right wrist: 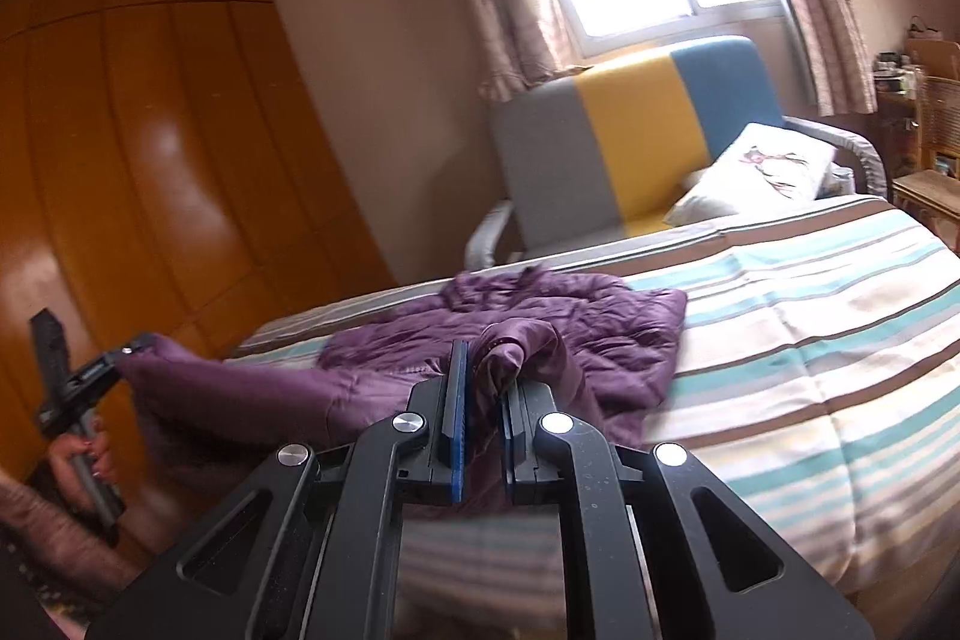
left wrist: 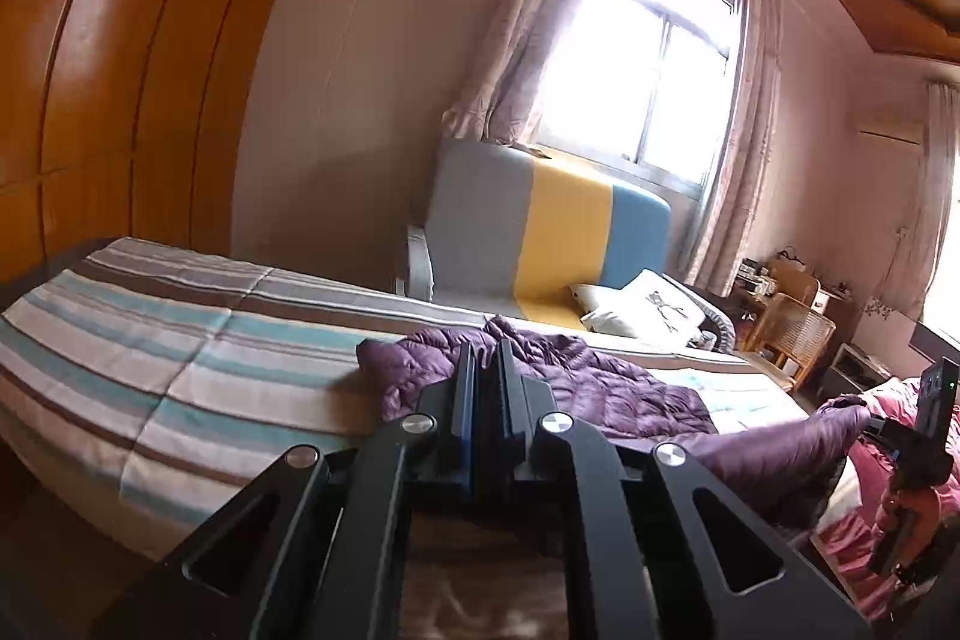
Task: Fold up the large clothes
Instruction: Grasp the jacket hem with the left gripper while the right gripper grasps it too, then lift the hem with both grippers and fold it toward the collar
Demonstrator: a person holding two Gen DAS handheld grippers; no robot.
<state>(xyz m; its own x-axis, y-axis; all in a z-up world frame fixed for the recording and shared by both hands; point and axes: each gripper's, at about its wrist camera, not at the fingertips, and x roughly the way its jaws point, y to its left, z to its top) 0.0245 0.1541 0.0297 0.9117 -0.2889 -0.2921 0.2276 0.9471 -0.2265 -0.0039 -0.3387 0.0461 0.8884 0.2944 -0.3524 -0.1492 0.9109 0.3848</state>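
Lifting a purple jacket (right wrist: pixel 540 334) by its near edge over the striped bed (right wrist: pixel 810 358).

Left gripper (left wrist: pixel 487 364) and right gripper (right wrist: pixel 480 370) are each clamped on a near corner – likely to spread it flat for folding – its length running away toward the armchair (left wrist: pixel 540 226).

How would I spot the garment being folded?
Find the bed with the striped teal, brown and cream quilt. On its near part lies a crumpled, puffy purple quilted jacket, its near edge pinched by both grippers. It is the only dark, solid-coloured thing on the bed.
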